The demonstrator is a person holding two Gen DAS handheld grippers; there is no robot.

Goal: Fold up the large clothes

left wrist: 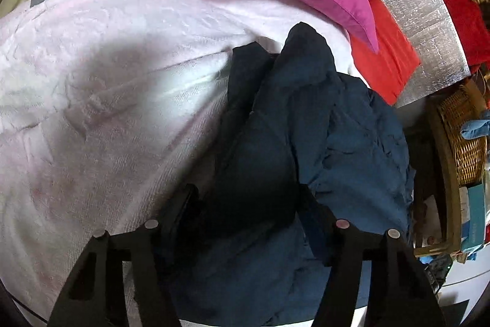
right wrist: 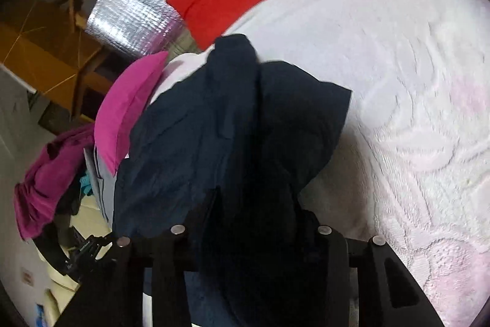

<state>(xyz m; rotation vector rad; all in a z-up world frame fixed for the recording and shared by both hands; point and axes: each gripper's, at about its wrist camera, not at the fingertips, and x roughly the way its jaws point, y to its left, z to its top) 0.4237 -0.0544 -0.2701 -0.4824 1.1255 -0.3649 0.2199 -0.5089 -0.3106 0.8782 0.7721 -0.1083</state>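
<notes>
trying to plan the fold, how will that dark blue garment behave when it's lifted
The dark blue garment will probably be floppy: it lies bunched in soft creases on the pink blanket. It looks thin, so likely light. Expect it to sag between the left claw and right claw, since fabric fills both.

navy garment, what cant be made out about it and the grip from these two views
- Left wrist: navy garment bunched; its type and shape are hidden by folds.
- Left gripper: fingertips lost in dark cloth, so closure is unclear.
- Right wrist: right gripper likewise buried in the fabric.
</notes>
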